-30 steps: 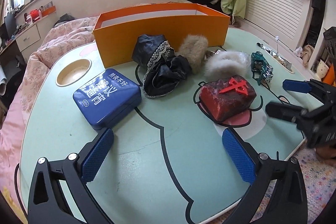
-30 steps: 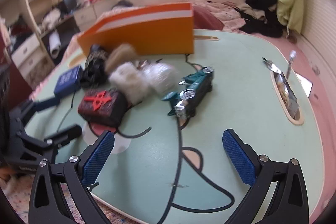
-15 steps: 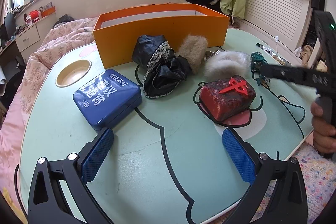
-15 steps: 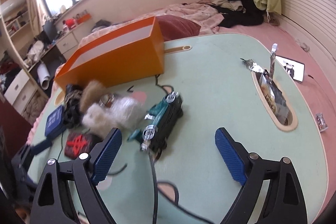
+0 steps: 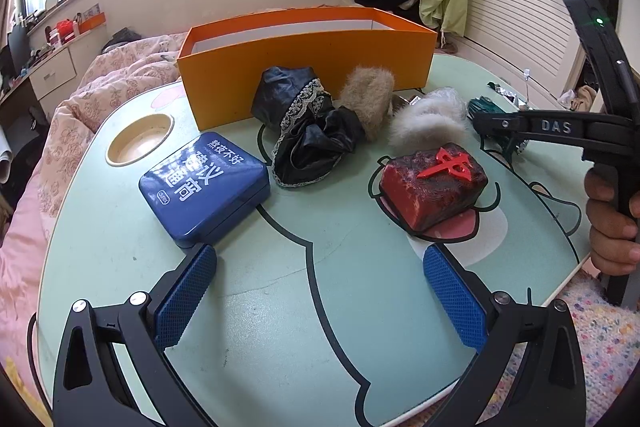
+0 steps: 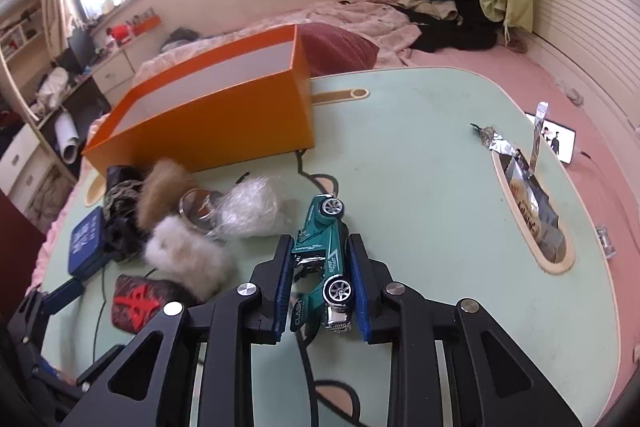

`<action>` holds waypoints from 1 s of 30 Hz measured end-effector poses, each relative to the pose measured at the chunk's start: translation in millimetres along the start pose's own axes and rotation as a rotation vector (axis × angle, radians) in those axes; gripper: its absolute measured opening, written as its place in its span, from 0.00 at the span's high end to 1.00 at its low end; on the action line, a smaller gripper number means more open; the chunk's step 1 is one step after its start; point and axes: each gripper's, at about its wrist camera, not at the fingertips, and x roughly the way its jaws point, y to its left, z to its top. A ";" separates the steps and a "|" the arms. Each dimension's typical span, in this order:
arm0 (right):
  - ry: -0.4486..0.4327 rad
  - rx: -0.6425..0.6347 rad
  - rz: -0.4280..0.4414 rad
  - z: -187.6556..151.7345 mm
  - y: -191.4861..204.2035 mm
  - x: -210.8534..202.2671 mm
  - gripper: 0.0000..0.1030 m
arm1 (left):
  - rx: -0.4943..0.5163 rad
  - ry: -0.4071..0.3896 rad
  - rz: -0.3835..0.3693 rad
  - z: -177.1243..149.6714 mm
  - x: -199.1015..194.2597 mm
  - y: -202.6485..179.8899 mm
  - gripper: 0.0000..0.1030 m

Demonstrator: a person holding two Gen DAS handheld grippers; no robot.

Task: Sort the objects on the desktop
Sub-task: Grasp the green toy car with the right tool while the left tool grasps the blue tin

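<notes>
My right gripper (image 6: pixel 320 279) is shut on a green toy car (image 6: pixel 324 247) lying on its side on the pale green table (image 6: pixel 420 163). The car also shows in the left wrist view (image 5: pixel 486 107), partly behind the right gripper's arm. My left gripper (image 5: pixel 320 291) is open and empty above the table's near part. Ahead of it lie a blue tin (image 5: pixel 204 183), a black lace cloth (image 5: pixel 308 131), a tan fur piece (image 5: pixel 368 99), a white fur piece (image 5: pixel 428 123) and a red block with a red character (image 5: pixel 434 187). An open orange box (image 5: pixel 304 63) stands behind them.
A round cup recess (image 5: pixel 140 143) sits at the table's left. A slot at the right edge holds snack wrappers (image 6: pixel 532 203). A metal ring (image 6: pixel 198 207) and a clear plastic wad (image 6: pixel 250 207) lie by the furs. A phone (image 6: pixel 556 143) lies past the table's right edge.
My right gripper moved in over the green car and closed on it. The left gripper has stayed in place and open.
</notes>
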 end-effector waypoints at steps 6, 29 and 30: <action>-0.015 0.009 0.065 -14.2 -7.6 -13.4 0.76 | -0.017 -0.039 -0.002 -1.6 -10.5 5.4 0.00; -0.018 -0.047 0.074 -20.8 2.1 -16.6 0.76 | 0.053 0.085 -0.027 44.9 26.7 56.2 0.18; -0.017 -0.047 0.074 -20.7 2.1 -16.6 0.76 | 0.041 0.078 -0.025 42.0 23.7 55.8 0.18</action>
